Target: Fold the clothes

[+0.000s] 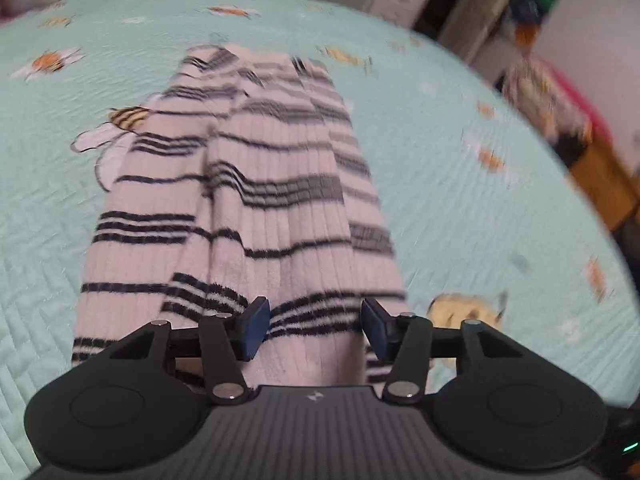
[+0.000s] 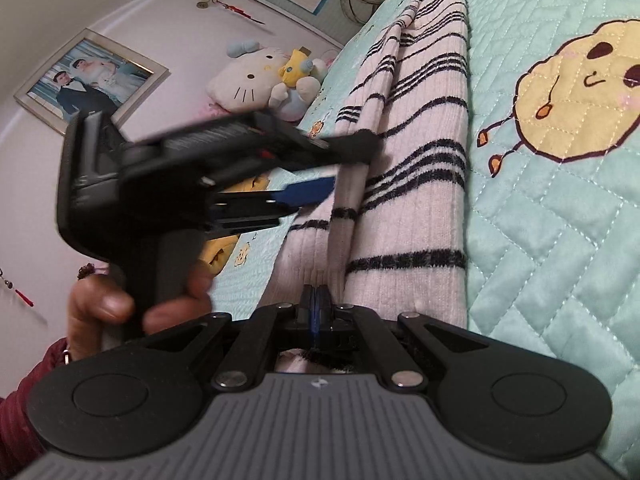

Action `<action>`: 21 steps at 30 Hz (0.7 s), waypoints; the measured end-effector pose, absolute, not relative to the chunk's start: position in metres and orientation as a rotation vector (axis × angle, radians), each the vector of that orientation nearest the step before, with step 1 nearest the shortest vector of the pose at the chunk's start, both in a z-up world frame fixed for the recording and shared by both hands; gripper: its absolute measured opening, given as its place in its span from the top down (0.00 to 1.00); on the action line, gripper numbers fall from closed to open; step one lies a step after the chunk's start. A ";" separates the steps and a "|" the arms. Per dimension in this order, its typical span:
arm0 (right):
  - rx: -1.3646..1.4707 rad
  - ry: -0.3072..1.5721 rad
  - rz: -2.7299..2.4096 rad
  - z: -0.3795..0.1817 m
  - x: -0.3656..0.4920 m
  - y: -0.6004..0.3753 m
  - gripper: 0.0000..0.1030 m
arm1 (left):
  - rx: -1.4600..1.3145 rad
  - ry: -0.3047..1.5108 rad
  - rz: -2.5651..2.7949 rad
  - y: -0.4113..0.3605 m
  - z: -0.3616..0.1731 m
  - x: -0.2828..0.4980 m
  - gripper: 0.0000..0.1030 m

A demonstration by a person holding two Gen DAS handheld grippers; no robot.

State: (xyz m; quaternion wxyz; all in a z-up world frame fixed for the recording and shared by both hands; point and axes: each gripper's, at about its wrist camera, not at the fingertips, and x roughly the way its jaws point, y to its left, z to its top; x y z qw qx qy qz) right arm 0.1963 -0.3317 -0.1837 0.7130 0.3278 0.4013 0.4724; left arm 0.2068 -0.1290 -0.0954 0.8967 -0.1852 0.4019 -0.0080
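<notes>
- One sweater (image 1: 248, 184), two grippers, one hand (image 2: 120, 300) in view.
- The sweater lies on a mint quilt (image 1: 460, 184), folded lengthwise into a long strip that runs straight ahead of the left gripper (image 1: 316, 326) and away from it.
- Left gripper: jaws apart at a middling width, hovering over the near end of the sweater; nothing is pinched between its blue pads (image 1: 256, 328).
- Right gripper (image 2: 316, 312): jaws fully closed, pads together, right at the near edge of the sweater; whether any cloth is caught between them cannot be told.
- In the right wrist view the left gripper crosses in from the left, blurred, its fingertips over the sweater's left edge; the hand in a dark red sleeve (image 2: 24, 392) grips its handle.
- Beyond the left gripper, at the far side of the quilt: plush toys (image 2: 260, 80) and a framed photo (image 2: 90, 80) on the wall.
- To the right of the right gripper: a yellow cartoon figure (image 2: 576, 88) stitched into the quilt.
- The sweater is pale pink, ribbed, with thin black stripes in groups across its width; a raised fold runs along its length.
</notes>
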 end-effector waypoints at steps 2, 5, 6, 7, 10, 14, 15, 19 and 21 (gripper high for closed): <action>0.746 0.901 1.040 -0.183 0.197 -0.333 1.00 | -0.413 0.801 -0.008 -0.122 -0.090 0.197 0.47; 0.774 0.926 1.017 -0.181 0.197 -0.335 1.00 | -0.406 0.859 0.006 -0.118 -0.107 0.194 0.50; 0.782 0.937 1.009 -0.179 0.196 -0.337 0.98 | -0.421 0.851 -0.001 -0.115 -0.111 0.190 0.53; 0.782 0.945 0.997 -0.175 0.195 -0.339 0.96 | -0.441 0.832 0.001 -0.114 -0.110 0.186 0.53; 0.786 0.910 0.955 -0.159 0.189 -0.353 0.86 | -0.484 0.793 0.014 -0.112 -0.101 0.173 0.52; 0.845 0.862 0.882 -0.143 0.200 -0.369 0.85 | -0.466 0.768 0.024 -0.115 -0.102 0.161 0.49; 0.855 0.862 0.876 -0.140 0.206 -0.368 0.85 | -0.480 0.765 0.019 -0.114 -0.106 0.158 0.49; 0.830 0.866 0.911 -0.128 0.243 -0.344 0.85 | -0.508 0.740 0.014 -0.112 -0.114 0.152 0.49; 0.811 0.878 0.939 -0.126 0.263 -0.329 0.85 | -0.504 0.746 0.007 -0.111 -0.114 0.153 0.48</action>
